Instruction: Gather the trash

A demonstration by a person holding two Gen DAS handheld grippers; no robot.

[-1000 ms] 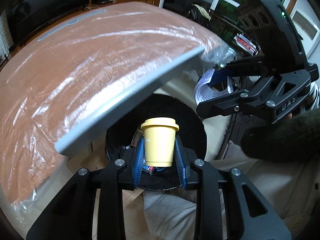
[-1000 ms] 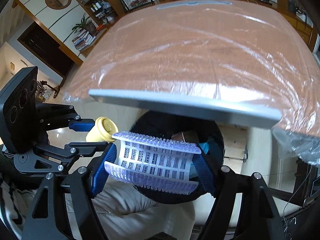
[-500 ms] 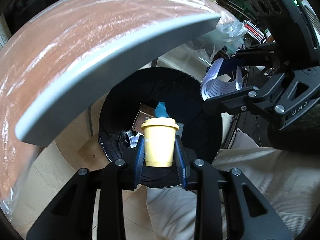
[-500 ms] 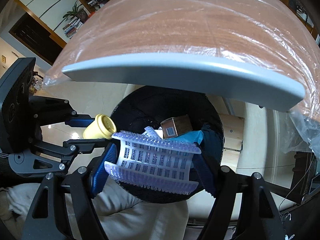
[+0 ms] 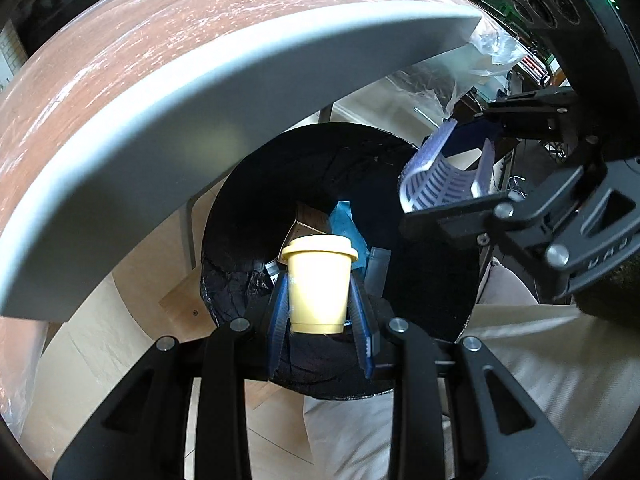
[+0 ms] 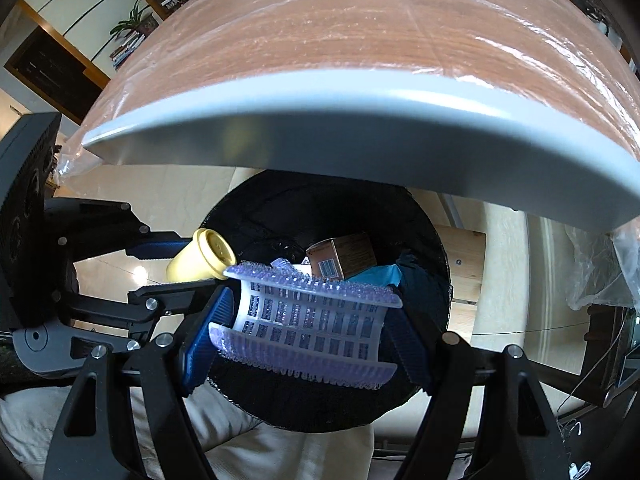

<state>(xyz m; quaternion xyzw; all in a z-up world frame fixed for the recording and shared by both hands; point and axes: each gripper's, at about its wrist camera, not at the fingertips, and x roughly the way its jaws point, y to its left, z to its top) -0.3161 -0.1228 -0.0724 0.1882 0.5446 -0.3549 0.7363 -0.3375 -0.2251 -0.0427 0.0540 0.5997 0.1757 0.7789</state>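
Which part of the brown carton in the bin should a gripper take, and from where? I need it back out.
Grip the brown carton across its narrow side faces, coming from above through the bin mouth; it lies tilted with its barcode end facing up, apparently resting on the blue wrapper.

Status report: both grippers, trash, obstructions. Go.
Left gripper shut on yellow cup. Right gripper shut on purple mesh. Both over black bin. Table edge close above.

On the right claw's (image 5: 448,176) black body you can see embossed letters, but here they are too blurred to make out. The brown box (image 6: 344,258) in the bin carries a blue-and-white barcode label and fine print, none of it legible.
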